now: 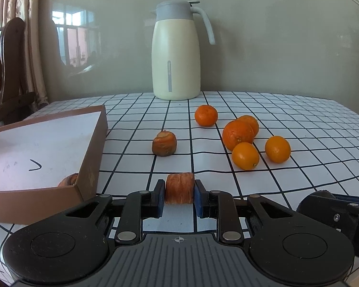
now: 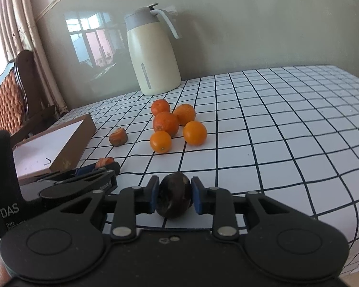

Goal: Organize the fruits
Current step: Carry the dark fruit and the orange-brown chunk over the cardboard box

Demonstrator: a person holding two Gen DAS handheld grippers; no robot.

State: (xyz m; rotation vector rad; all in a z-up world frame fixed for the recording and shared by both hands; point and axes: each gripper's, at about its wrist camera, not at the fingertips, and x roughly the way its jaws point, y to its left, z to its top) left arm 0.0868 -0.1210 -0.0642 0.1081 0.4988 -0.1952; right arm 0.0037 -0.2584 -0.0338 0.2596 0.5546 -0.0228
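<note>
Two pieces of fruit are held at once: the left tongs are clamped on a shrivelled orange chunk just beside the box, and the right tongs are closed round a dark, nearly black fruit, both low over the bench. Both pieces look light and past their best, probably soft, so I'd expect them to squash or tear under a hard squeeze; a grip across the widest middle seems right. Five oranges sit bunched further back, firm, round and likely to roll, best taken across the belly. One more wrinkled piece lies between them and the box. Something brownish peeks over the box's near wall, mostly hidden. Whether the dark fruit touches the bench I cannot tell.
</note>
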